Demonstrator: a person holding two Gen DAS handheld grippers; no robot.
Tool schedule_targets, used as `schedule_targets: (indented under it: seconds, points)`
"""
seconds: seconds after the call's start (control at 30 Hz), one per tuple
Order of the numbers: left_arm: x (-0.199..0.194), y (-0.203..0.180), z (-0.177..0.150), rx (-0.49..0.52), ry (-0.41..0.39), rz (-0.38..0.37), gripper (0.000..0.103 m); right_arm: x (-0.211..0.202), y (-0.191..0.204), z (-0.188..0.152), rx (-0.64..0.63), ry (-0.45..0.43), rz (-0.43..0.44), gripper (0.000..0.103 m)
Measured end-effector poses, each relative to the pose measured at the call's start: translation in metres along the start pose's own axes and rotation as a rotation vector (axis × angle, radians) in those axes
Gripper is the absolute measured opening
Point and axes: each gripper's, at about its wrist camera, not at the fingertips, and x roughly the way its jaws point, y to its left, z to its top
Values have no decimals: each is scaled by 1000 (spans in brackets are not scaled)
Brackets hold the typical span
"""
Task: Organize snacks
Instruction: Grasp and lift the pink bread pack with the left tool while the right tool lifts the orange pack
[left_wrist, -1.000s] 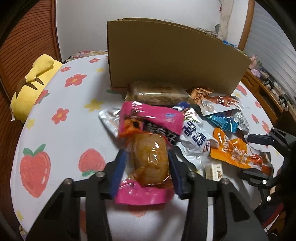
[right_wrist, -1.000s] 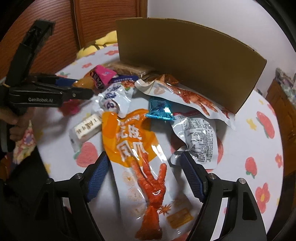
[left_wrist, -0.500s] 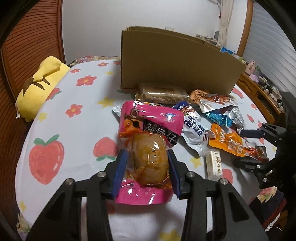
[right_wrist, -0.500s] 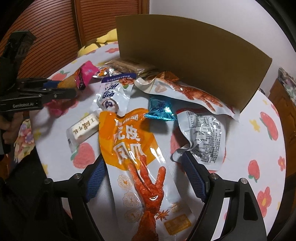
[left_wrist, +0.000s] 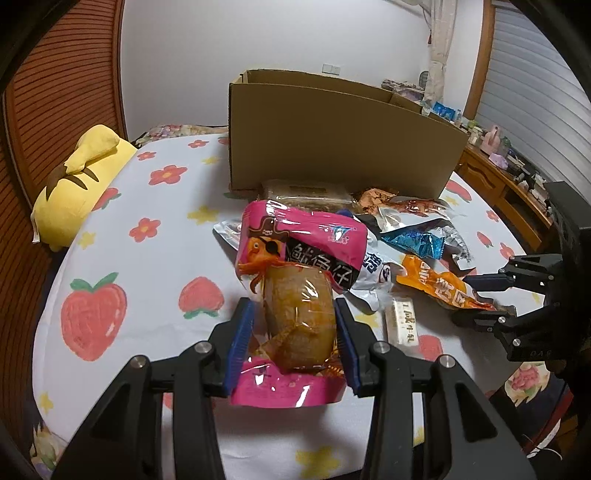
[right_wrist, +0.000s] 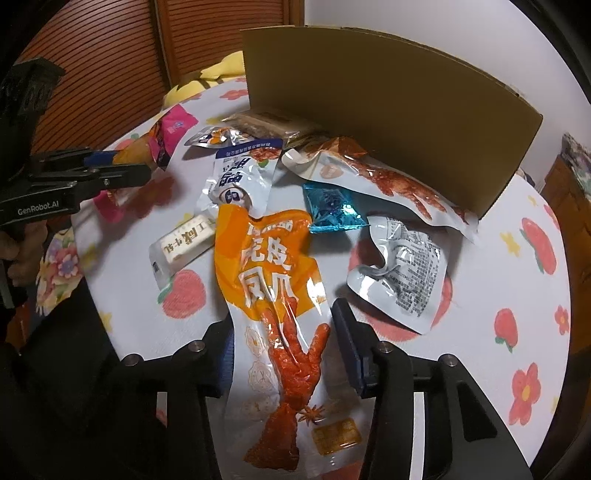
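Lifted clear of the pile since a second ago, the pink packet (left_wrist: 295, 295) now hangs in the left tongs (left_wrist: 293, 332), and the left wrist view has pulled back and risen enough to show the open top of the cardboard box (left_wrist: 332, 133). Both blue pads press the clear middle of the packet where the brown snack bulges, so these tongs are closed on it at about the snack's own width. Holding it at the thick part probably keeps the slippery film from sliding out, and the raised height suits a carry over the box wall, which I judge to be the step in hand.

The orange packet (right_wrist: 273, 295) with the chicken-foot picture lies between the pads of the right tongs (right_wrist: 284, 350), as it did a second ago. Its lower end is lifted toward the camera while its top edge rests among the other snacks. These tongs have narrowed; the left pad is at the film's edge, partly hidden, and the right pad seems just short of it, so I cannot tell if they grip yet.

Around them a small white bar (right_wrist: 181, 243), a blue wrapper (right_wrist: 332, 208), a silver packet (right_wrist: 402, 273) and more lie on the flower-printed bed (left_wrist: 122, 258), just in front of the box.
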Motion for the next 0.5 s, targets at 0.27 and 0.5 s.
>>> schedule_targets:
  seconds: [0.27, 0.5]
  points:
    - [-3, -1, 0, 0, -11, 1, 43, -5, 3, -4, 12, 5, -19, 44]
    - [-5, -3, 1, 2, -22, 0, 42, -19, 7, -2, 8, -33, -19, 44]
